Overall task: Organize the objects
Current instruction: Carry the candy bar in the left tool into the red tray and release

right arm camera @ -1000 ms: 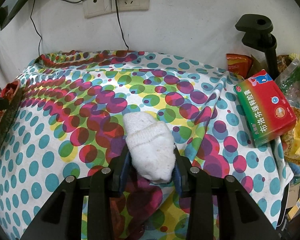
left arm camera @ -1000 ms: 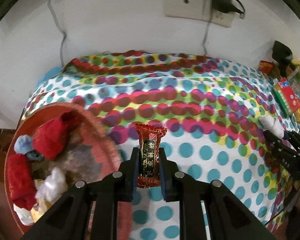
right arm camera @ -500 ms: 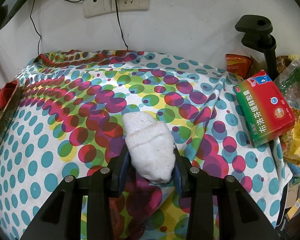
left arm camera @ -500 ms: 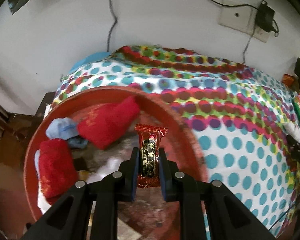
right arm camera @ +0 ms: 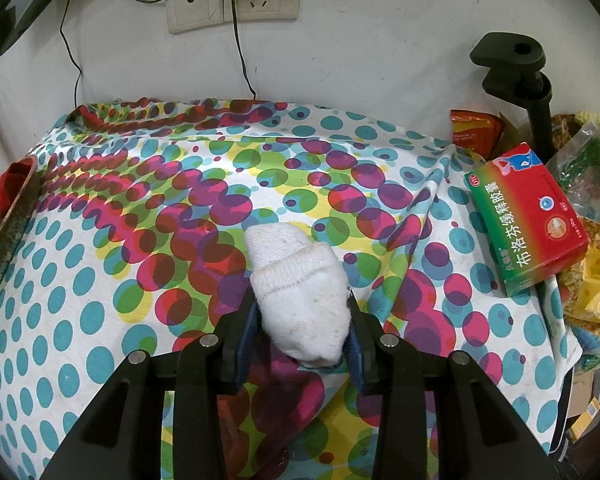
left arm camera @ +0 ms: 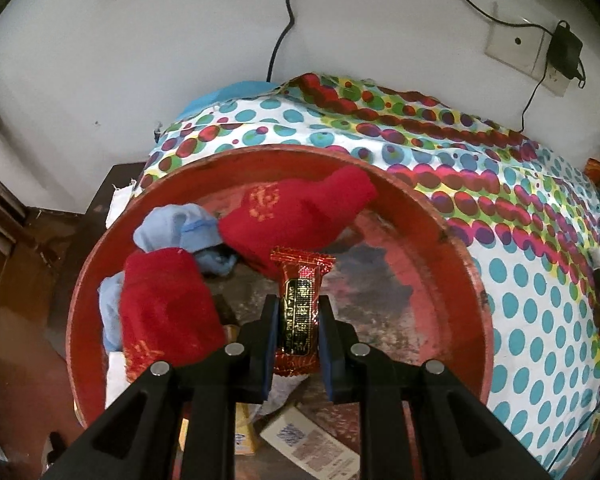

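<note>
Candy bar (left arm camera: 300, 312) in red wrapper, pinched between narrow fingers of left gripper (left arm camera: 298, 344), hanging at lower centre over red basin (left arm camera: 466, 264), presumably for dropping among red socks (left arm camera: 300, 216). White sock roll (right arm camera: 300, 296) bulging from right gripper (right arm camera: 302, 336), squeezed mid-frame above dotted cloth (right arm camera: 100, 280). Basin's near contents partly hidden behind fingers.
</note>
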Demonstrator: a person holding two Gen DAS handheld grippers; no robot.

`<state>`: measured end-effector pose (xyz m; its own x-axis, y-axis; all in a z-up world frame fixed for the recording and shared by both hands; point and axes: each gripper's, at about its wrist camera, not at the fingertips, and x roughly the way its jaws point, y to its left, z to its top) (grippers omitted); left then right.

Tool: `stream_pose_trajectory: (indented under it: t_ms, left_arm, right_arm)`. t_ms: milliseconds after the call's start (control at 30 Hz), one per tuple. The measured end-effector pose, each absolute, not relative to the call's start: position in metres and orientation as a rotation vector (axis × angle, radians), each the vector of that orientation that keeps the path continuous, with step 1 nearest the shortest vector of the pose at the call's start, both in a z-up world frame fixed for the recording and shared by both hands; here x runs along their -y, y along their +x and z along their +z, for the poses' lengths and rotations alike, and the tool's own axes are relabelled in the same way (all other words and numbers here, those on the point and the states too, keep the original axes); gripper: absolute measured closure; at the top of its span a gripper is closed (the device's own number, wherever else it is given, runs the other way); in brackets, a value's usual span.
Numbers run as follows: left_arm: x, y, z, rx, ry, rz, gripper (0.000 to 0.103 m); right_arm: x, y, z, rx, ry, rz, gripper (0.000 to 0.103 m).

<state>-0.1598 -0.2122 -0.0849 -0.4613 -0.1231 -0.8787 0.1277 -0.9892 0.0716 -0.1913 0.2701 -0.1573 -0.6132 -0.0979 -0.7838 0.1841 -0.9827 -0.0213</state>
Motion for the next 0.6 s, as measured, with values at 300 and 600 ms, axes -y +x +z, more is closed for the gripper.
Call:
stream_pose_trajectory:
  t_ms: [300, 600]
  left_arm:
    - [0.223, -0.155, -0.086, -0.009, 1.526, -2.587, 0.082]
    - [0.228, -0.143, -0.073, 0.006, 1.502, -2.634, 0.059]
  right_arm:
    - [-0.27, -0.192, -0.157, -0.162, 1.296, -2.691, 0.066]
    - [-0.27, -0.193, -0.156, -0.181, 1.298, -2.701, 0.064]
